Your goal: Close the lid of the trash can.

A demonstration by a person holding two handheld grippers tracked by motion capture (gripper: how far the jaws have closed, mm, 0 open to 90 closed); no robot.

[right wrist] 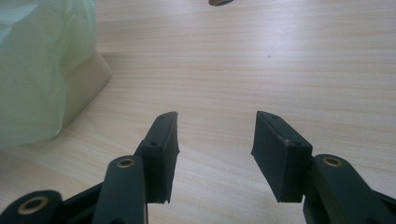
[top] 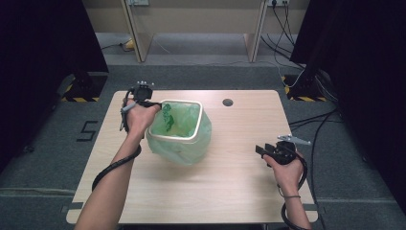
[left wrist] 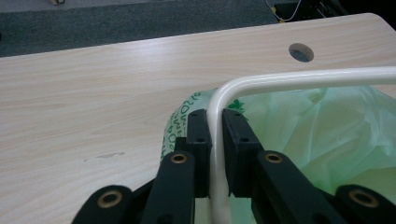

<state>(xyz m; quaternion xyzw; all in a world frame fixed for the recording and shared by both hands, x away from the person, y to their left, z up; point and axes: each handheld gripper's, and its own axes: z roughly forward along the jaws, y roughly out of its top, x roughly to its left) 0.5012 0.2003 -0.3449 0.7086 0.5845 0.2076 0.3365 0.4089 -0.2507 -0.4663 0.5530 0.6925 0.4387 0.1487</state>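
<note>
A cream waste bin [top: 178,139] lined with a pale green plastic bag [top: 184,120] stands on the left half of the wooden table [top: 230,191]. My left gripper [top: 155,106] is at the bin's near-left corner, shut on the cream rim [left wrist: 215,140], with one jaw outside and one inside over the green bag [left wrist: 327,140]. My right gripper [top: 261,151] rests low at the table's right side, open, with bare wood between its jaws [right wrist: 215,154]. The bin's side and the bag [right wrist: 42,70] lie off to its left.
A round cable hole [top: 228,102] sits near the table's far edge. Black curtains flank the table, and cables run over the grey carpet at the back right. Wooden desk legs stand behind.
</note>
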